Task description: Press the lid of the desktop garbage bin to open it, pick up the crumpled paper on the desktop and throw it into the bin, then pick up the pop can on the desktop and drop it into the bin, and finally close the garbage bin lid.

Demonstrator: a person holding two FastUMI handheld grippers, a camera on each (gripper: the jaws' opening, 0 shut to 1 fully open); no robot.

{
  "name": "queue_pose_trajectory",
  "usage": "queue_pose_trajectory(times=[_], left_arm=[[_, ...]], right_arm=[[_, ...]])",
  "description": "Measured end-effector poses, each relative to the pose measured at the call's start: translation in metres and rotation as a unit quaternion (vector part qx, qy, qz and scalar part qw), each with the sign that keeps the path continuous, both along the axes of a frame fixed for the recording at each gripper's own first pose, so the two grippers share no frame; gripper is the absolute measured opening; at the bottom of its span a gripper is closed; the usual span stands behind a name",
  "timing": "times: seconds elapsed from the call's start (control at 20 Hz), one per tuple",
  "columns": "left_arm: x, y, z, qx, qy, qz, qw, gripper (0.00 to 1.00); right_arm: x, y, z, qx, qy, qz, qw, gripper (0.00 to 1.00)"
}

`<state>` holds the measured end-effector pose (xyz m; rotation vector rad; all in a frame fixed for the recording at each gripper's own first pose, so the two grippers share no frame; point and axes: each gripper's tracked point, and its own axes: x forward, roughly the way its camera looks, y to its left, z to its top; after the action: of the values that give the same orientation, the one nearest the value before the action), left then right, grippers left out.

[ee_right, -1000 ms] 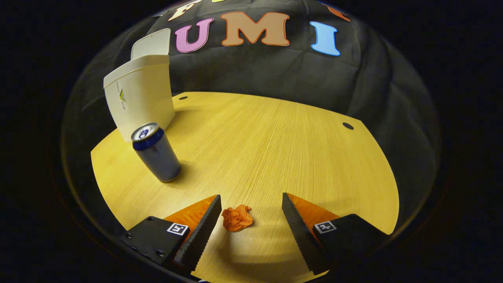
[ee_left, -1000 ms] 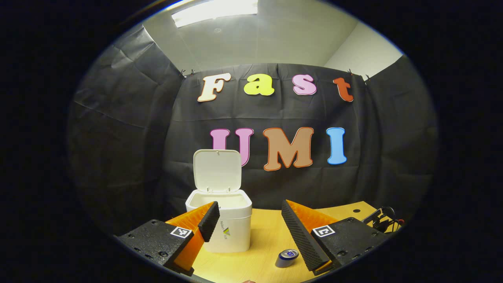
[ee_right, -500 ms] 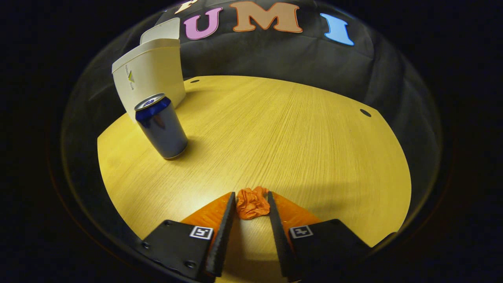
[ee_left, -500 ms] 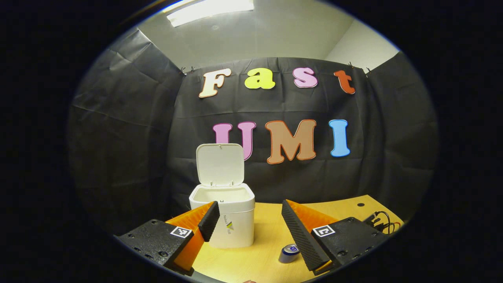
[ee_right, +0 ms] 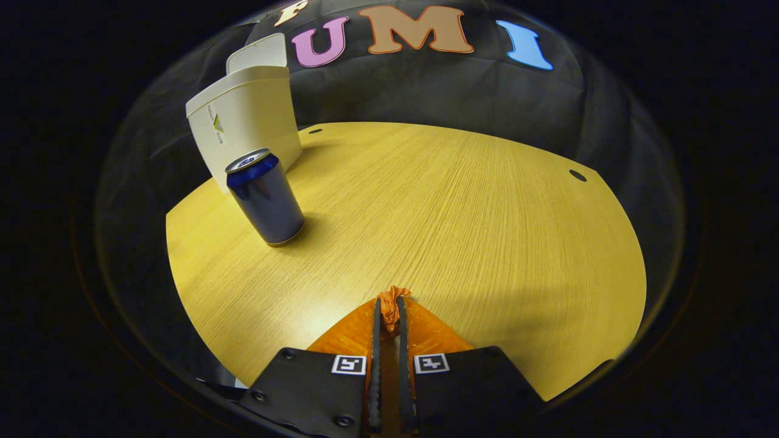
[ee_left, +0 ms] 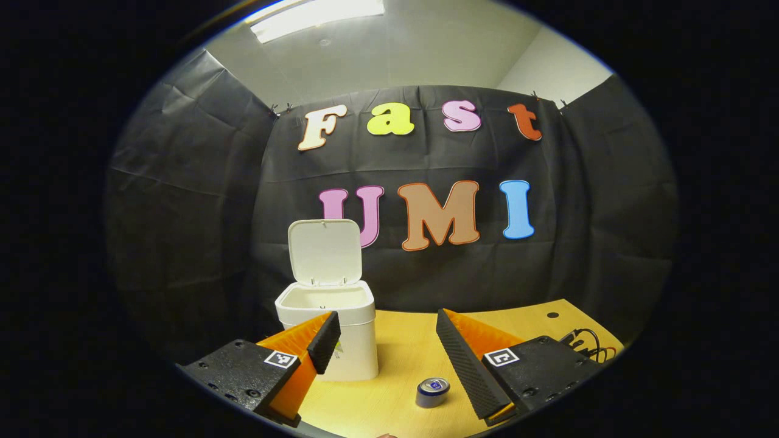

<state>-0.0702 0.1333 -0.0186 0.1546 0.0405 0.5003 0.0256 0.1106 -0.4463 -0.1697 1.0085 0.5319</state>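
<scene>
Right gripper view: we see the right gripper (ee_right: 387, 304) pinching the crumpled paper (ee_right: 391, 298) between both fingers, low over the table (ee_right: 487, 207). The pop can (ee_right: 266, 198) stands upright beside the bin (ee_right: 246, 131) (lid (ee_left: 324, 252) up). Our left gripper (ee_left: 384, 337) hangs spread wide, holding nothing.

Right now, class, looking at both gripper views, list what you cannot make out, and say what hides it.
- Crumpled paper, right gripper view: mostly squeezed between the right gripper fingers; just a tuft shows.
- Garbage bin floor, left gripper view: hidden by its own rim and wall.
- Bin front, left gripper view: partly covered by the left gripper finger.
- Pop can, left gripper view: too small to tell its print.
- Cables, left gripper view: cut off at the edge.
</scene>
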Motion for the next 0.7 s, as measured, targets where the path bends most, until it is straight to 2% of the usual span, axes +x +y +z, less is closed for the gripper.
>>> queue_pose_trajectory(times=[0.1, 0.25, 0.45, 0.7], left_arm=[[0.004, -0.001, -0.002, 0.010, 0.006, 0.009, 1.000, 0.95], [0.013, -0.007, -0.001, 0.009, -0.002, 0.001, 1.000, 0.95], [0.035, -0.005, -0.008, -0.003, -0.001, -0.035, 0.999, 0.95], [0.051, 0.010, 0.004, -0.019, -0.023, -0.060, 0.998, 0.95]], right_arm=[[0.000, -0.001, 0.017, 0.022, -0.010, 0.010, 1.000, 0.14], [0.025, 0.005, 0.079, 0.077, -0.065, 0.004, 0.995, 0.14], [0.070, 0.020, 0.185, 0.143, -0.153, -0.024, 0.978, 0.14], [0.102, 0.060, 0.285, 0.196, -0.228, -0.025, 0.953, 0.13]])
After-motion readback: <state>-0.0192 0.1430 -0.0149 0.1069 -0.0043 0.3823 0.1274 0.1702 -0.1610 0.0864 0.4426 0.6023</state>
